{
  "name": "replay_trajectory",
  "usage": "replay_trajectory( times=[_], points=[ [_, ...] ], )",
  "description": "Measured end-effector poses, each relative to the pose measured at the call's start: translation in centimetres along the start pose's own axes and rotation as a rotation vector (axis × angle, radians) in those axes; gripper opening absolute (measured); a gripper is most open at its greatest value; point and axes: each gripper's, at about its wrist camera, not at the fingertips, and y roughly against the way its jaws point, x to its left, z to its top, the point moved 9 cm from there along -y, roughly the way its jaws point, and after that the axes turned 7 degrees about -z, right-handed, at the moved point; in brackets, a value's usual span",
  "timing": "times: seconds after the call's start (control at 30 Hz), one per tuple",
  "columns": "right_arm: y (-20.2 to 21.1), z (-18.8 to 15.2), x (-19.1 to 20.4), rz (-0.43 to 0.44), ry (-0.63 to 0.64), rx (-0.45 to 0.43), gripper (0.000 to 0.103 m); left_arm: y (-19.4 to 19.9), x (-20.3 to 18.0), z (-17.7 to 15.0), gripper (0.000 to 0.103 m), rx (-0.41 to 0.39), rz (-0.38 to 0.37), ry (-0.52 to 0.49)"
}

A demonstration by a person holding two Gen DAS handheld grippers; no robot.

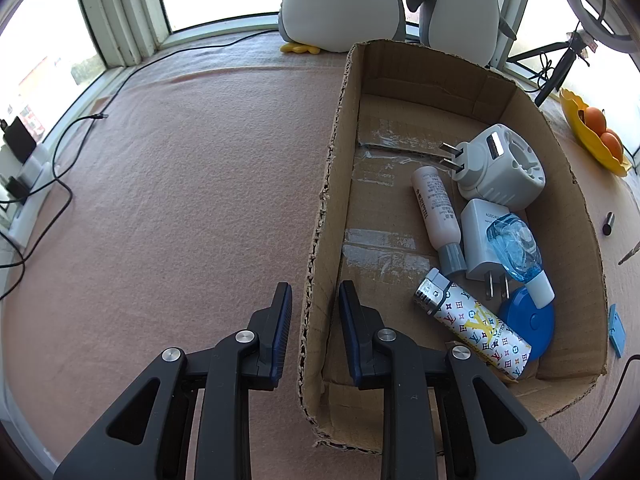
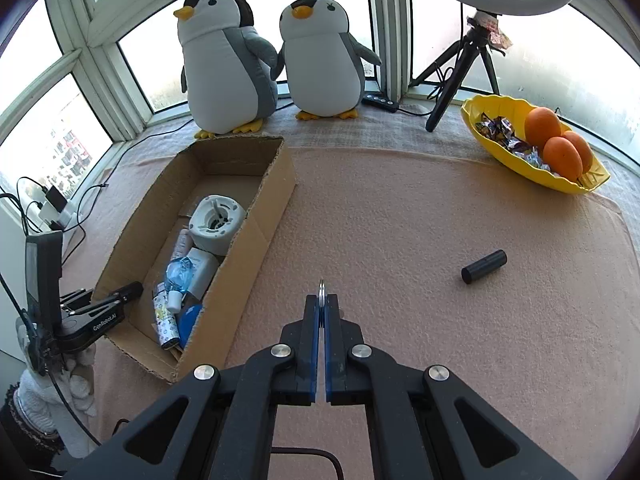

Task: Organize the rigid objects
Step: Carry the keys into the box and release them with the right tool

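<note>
Metal ring (image 2: pixel 321 289) between right hand-held gripper (image 2: pixel 322 300) pads

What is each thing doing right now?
Left gripper: clamped on the box wall.
Right gripper: shut on a thin metal ring.
Box: open, partly filled.
Lighter: lying in the box.
Black tube: lying on the blanket.
Bowl: holding oranges.

On the tabletop (image 2: pixel 400 220) a box (image 2: pixel 256 236) stands at the left in the right wrist view, with two penguins (image 2: pixel 276 52) behind it. In the box lie a plug (image 1: pixel 500 164), a bottle (image 1: pixel 438 216), a charger (image 1: pixel 478 236) and a lighter (image 1: pixel 476 324). A cylinder (image 2: pixel 484 266) lies well right of the box, a bowl (image 2: pixel 532 148) behind it.
</note>
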Motion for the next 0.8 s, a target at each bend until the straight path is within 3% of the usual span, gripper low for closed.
replay_trajectory(
  times=[0.47, 0.8],
  points=[
    [0.5, 4.2, 7.5, 0.107, 0.081, -0.07, 0.002, 0.0, 0.0, 0.0, 0.023, -0.001, -0.002, 0.002],
    [-2.4, 4.7, 9.3, 0.143, 0.069, -0.012, 0.002, -0.1, -0.1, 0.0, 0.023, -0.001, -0.004, 0.004]
  ],
)
